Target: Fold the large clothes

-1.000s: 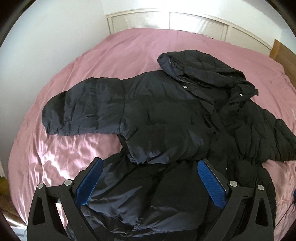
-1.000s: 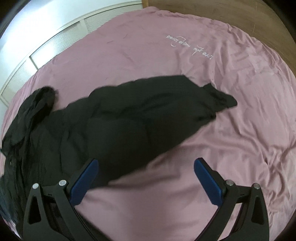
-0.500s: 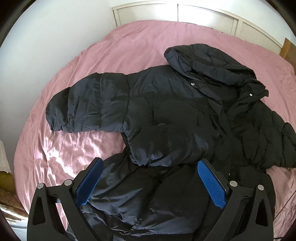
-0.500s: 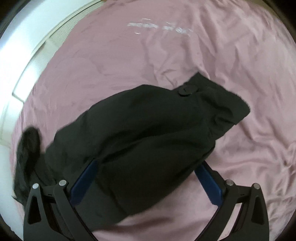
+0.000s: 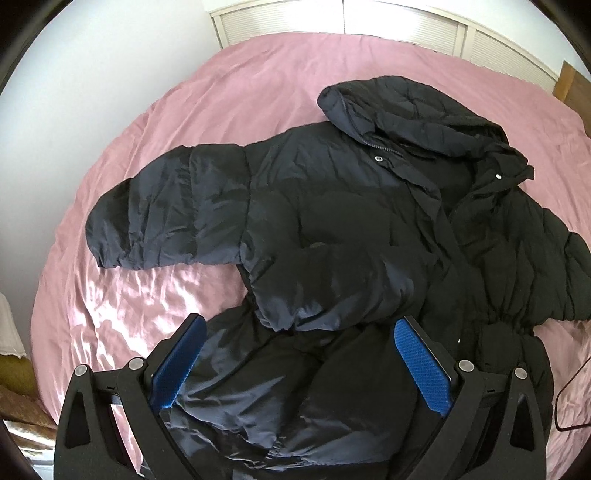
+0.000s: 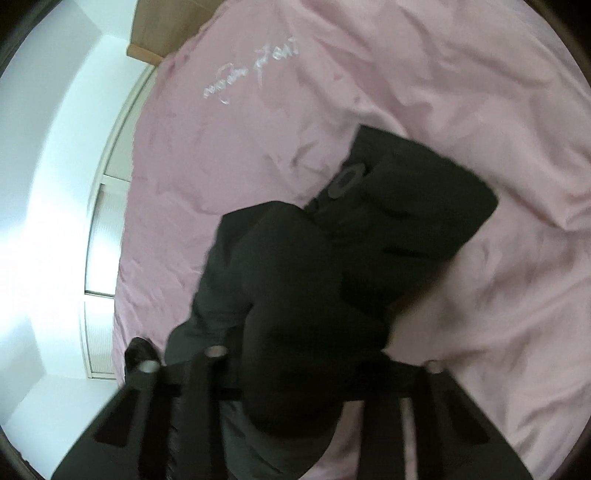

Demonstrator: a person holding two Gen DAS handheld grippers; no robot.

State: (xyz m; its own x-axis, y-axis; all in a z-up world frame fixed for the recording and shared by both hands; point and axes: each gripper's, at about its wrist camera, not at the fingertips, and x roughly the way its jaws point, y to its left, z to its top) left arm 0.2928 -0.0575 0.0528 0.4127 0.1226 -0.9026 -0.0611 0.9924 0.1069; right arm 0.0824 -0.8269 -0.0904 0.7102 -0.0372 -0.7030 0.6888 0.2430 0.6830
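Jacket: black padded jacket with a hood, lying on the pink bed sheet, front side up and partly open down the middle.
Hood: at the far end of the jacket, toward the white slatted panel behind the bed.
Snaps: 2 small silver studs show near the collar, 1 on each side of the opening.
Sleeve, left side of the left wrist view: stretched out flat on the sheet, cuff pointing to the bed's left edge.
Lower part of jacket: bunched and folded over on itself, lying under and between the fingers of the left gripper.
Left gripper, jaws: wide apart, blue pads facing each other; fabric lies between them, but neither pad presses on it.
Right gripper: blurred in its own view; its jaws have just been closing and now stand nearly together, clamped on a thick roll of black jacket fabric.
Sleeve in the right wrist view: runs forward from the right gripper, its cuff end over the sheet with a round dark patch or button on it; whether the cuff touches the sheet cannot be told.
Sheet: wrinkled, glossy, with pale script lettering, too blurred to read.
Wall: plain white, left of the bed.
Cable: thin dark loop at the sheet's right edge.
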